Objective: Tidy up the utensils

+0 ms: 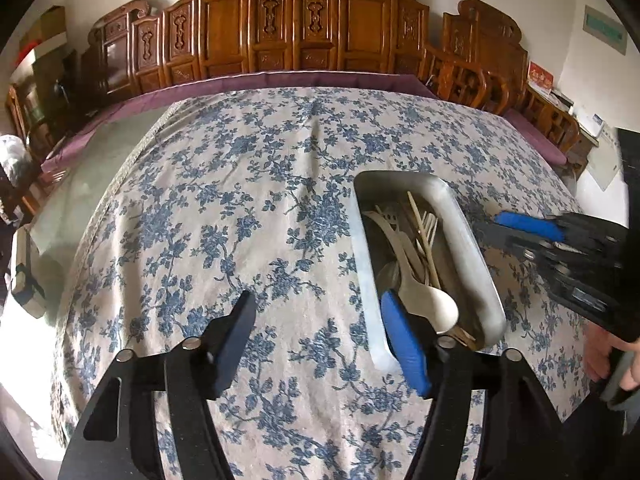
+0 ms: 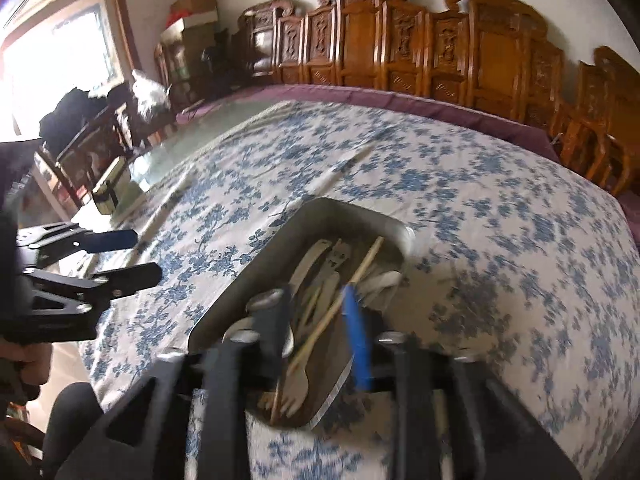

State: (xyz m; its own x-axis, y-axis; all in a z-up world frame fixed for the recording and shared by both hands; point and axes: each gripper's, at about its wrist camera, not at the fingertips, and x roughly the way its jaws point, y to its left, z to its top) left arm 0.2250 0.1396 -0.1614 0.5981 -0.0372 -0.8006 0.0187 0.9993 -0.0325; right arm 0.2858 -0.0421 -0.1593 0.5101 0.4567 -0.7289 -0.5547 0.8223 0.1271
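Note:
A metal tray point(image 1: 472, 240) sits on the blue-flowered tablecloth point(image 1: 248, 216). It holds pale forks, knives, a spoon point(image 1: 438, 306) and wooden chopsticks point(image 1: 424, 232). My left gripper point(image 1: 320, 328) is open and empty over the cloth, its blue finger at the tray's near left corner. My right gripper point(image 2: 320, 332) is open above the tray point(image 2: 280, 248), its fingers on either side of a chopstick point(image 2: 340, 300) without touching it. Forks point(image 2: 298, 388) lie below it. The right gripper also shows in the left wrist view point(image 1: 532, 232), and the left gripper in the right wrist view point(image 2: 140, 256).
Two more chopsticks lie loose on the cloth: one point(image 2: 348, 164) beyond the tray, one point(image 2: 160, 216) to the left. Carved wooden chairs point(image 1: 280, 28) line the far side. A bare glass tabletop point(image 1: 88, 184) and a small box point(image 2: 110, 188) lie left of the cloth.

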